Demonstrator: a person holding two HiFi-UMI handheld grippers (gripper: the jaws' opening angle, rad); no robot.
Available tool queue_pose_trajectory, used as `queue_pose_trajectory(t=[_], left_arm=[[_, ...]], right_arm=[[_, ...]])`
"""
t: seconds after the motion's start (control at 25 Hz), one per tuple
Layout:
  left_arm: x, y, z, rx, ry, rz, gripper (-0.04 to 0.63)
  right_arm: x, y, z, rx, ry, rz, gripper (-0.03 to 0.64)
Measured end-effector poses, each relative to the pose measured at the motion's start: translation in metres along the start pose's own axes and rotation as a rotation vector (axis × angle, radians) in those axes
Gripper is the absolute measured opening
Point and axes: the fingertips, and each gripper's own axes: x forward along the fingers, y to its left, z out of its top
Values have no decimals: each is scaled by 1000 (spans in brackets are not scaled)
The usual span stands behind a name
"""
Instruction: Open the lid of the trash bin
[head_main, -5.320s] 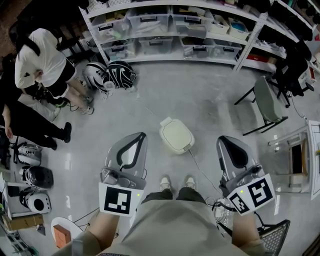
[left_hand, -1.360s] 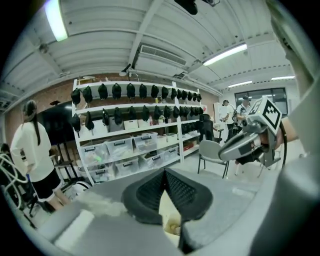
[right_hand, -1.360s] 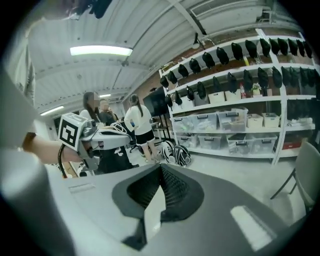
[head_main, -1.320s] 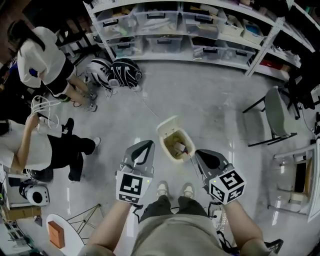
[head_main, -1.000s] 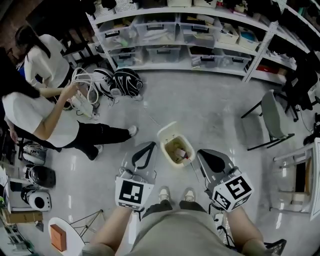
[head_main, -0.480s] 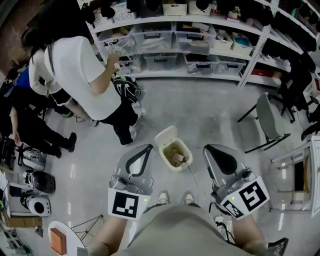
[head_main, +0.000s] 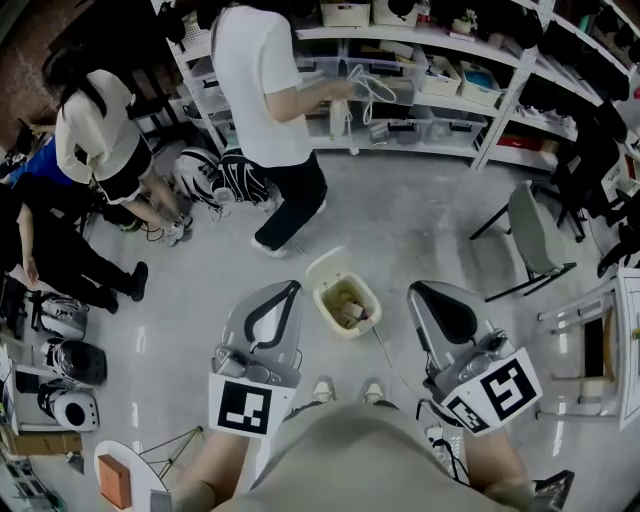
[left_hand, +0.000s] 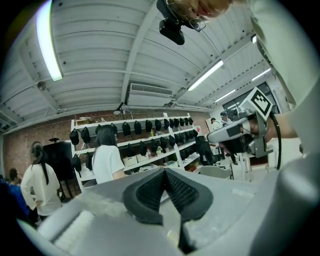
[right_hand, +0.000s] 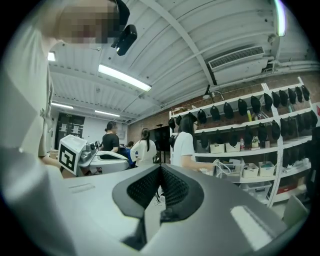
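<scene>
The small cream trash bin (head_main: 348, 308) stands on the grey floor just ahead of my feet. Its lid (head_main: 326, 265) is tipped up and back, and rubbish shows inside. My left gripper (head_main: 288, 288) hangs left of the bin and my right gripper (head_main: 421, 291) right of it; both are apart from it and raised above the floor. In the left gripper view the left gripper (left_hand: 164, 173) has its jaws pressed together on nothing. The right gripper (right_hand: 160, 170) is likewise shut and empty in its own view. The gripper views do not show the bin.
A person in a white top (head_main: 272, 100) stands at the shelving (head_main: 440, 95) behind the bin, holding cables. More people (head_main: 90, 130) are at the left beside helmets (head_main: 215, 165) on the floor. A chair (head_main: 535, 215) stands at the right. A thin cable (head_main: 385, 350) runs from the bin.
The lid, closed 5.3 s ago, now stands open. The person in white has walked from the left to the shelves. Both grippers have drawn slightly away from the bin.
</scene>
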Motion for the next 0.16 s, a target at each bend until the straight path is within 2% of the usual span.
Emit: queue_pose_trajectory(t=[0.16], left_arm=[[1, 7, -5, -16, 14, 15, 3]], right_arm=[[3, -4, 3, -6, -13, -11, 3]])
